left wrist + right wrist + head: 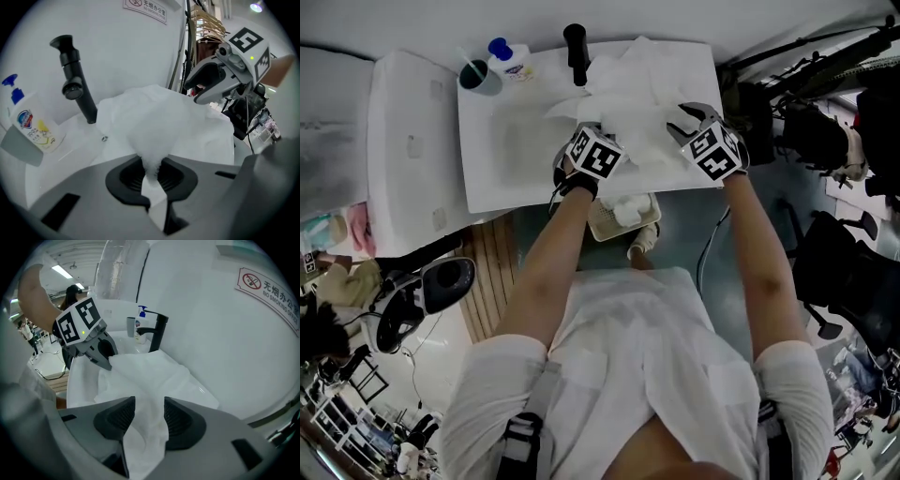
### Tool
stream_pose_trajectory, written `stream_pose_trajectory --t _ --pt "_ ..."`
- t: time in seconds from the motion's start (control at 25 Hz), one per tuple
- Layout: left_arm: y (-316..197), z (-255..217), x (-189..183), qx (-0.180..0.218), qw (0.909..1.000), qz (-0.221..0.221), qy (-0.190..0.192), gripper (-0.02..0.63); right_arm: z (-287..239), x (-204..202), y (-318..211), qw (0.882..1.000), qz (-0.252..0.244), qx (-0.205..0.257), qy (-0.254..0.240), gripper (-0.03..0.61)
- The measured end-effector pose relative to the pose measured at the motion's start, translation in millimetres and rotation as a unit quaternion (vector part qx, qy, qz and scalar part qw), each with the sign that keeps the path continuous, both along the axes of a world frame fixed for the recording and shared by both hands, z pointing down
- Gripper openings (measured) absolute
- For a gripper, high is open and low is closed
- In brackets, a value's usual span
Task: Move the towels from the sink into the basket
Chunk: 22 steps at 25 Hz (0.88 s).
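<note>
Currently, from the head camera, a person leans over a white sink (516, 141) and reaches both arms toward 12 o'clock. White towels (637, 103) lie heaped in the sink's 3 o'clock half, spilling toward the black faucet (576, 52) at its 12 o'clock edge. A soap bottle (511, 62) and a cup (478, 77) stand at 10 o'clock.

The left gripper (584, 131) sits at the heap's 7 o'clock edge. Its own view shows the jaws pinched tight on a peak of cloth that tents up from the pile, probably so one layer can be drawn free.

The right gripper (692, 119) is at the heap's 4 o'clock edge. Its jaws stand part-way apart, but a thick fold fills the gap and touches both pads. It therefore appears to clamp the towels too, likely to share the load and stop cloth trailing.

The basket (602, 225) waits on the floor at 6 o'clock, just below the sink's front edge, with something white already inside. Nothing from this heap has left the sink yet.
</note>
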<state>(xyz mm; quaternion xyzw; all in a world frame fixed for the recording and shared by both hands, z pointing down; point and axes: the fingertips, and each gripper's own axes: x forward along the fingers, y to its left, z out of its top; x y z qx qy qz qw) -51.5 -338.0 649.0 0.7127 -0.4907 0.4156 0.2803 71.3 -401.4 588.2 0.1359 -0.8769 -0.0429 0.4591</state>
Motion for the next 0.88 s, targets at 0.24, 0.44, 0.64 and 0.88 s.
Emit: stream_pose_trajectory --t 0.24,0.44,0.64,0.88 --pt "21.5 -13.5 -46.1 -0.004 0.9993 -0.038 -0.002 0.051 2.6 -19.9 15.9 1.0 -0.02 -0.014 -0.001 0.23" --pt "38.5 -23.9 -76.0 0.001 0.9986 -0.053 -0.004 0.051 15.1 -47.9 41.3 0.998 -0.056 -0.038 0.009 0.264" --pt "57.1 -30.8 -106.2 0.003 0.998 -0.062 -0.008 0.051 22.4 -69.8 69.8 0.991 -0.085 -0.101 0.005 0.285" --pt "79.1 -36.7 -144.1 0.005 0.9965 -0.081 -0.018 0.051 32.7 -75.5 87.4 0.985 -0.11 -0.129 0.025 0.321"
